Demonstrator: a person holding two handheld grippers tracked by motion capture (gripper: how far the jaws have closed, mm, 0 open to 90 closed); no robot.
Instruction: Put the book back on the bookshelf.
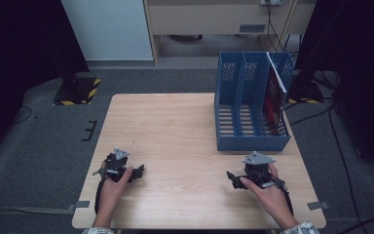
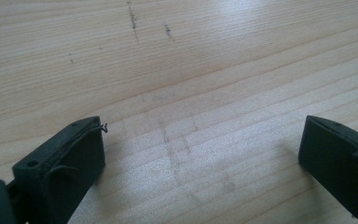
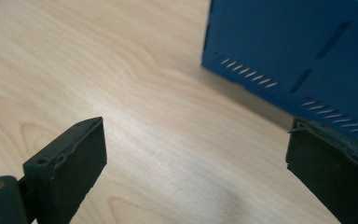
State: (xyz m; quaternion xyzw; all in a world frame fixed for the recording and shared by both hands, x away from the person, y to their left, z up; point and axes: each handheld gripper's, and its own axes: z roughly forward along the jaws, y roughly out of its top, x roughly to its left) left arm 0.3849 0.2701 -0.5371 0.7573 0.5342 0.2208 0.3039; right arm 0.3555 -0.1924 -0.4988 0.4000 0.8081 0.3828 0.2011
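Resting on grained wooden table (image 1: 185, 126), both jaws wide apart, near slotted blue plastic file rack (image 1: 250, 105).

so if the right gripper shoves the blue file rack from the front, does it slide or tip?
Probably slides. The blue file rack sits on a long, flat base on the smooth wooden table, so a low push should move it. It looks like thin slotted plastic, likely light and slightly flexible. The red book in its rightmost compartment may weight that side, so it could swivel.
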